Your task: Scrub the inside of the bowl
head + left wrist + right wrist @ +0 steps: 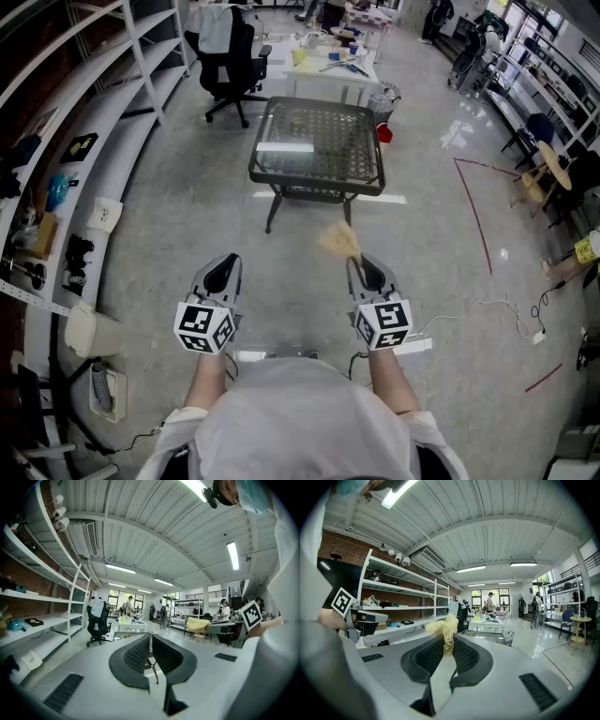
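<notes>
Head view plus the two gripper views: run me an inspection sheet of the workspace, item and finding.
Surface: glass-topped table stands ahead, beyond both grippers.
Job's things: yellowish fibrous scrubber is in hand; no bowl seen.
Clutter: small items sit on the white shelving at left.
Grippers: left gripper shut with nothing in it; right gripper shut on the scrubber.
Cables: white cable trails over the floor at right.
Surroundings: black office chair, a loaded white table behind, red tape lines on the floor.
</notes>
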`<state>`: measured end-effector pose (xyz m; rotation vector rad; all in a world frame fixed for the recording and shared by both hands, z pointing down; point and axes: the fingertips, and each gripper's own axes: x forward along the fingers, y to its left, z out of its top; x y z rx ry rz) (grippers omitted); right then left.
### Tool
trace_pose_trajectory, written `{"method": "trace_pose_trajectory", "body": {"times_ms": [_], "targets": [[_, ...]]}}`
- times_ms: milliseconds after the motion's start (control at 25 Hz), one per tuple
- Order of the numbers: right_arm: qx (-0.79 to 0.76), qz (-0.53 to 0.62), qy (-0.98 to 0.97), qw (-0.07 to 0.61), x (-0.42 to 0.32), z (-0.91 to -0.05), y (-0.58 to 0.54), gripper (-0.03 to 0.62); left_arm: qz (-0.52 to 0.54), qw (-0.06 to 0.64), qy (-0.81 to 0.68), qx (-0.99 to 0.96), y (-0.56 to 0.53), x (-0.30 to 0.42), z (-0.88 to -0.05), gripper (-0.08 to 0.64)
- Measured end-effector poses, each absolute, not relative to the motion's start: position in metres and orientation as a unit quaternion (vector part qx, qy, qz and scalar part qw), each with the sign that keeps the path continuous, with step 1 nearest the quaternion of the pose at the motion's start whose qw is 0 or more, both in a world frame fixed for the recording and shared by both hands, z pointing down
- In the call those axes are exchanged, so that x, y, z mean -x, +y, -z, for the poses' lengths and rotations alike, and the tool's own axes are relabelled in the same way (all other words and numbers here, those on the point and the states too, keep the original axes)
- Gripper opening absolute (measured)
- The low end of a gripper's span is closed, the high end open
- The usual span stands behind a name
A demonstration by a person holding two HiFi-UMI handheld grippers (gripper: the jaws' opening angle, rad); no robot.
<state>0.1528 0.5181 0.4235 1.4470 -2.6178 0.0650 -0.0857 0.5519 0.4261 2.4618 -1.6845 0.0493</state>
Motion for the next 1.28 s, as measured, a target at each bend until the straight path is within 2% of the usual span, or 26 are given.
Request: {"method": "trace_pose_trajectory", "body": {"times_ms": [320,680,1280], "targets": [[-0.472,-0.047,-0.879,0.046,-0.132,-0.422,0.525,0.069,-0.001,0.081,-0.550,-0.831,0.555,0.100,-0.427,0.044],[-0.476,-0.062,-0.875,0.061,-0.130,-0.433,0.533,0.069,0.002,0.093,-0.526,-0.846,0.548,0.096,-0.441,0.044],[-0.456,-0.070,-0.886,0.043,-0.136,-0.433,0.416,0.069,-0.003,0.076,-0.542,-0.837,0.439,0.086,-0.428,0.044]]}}
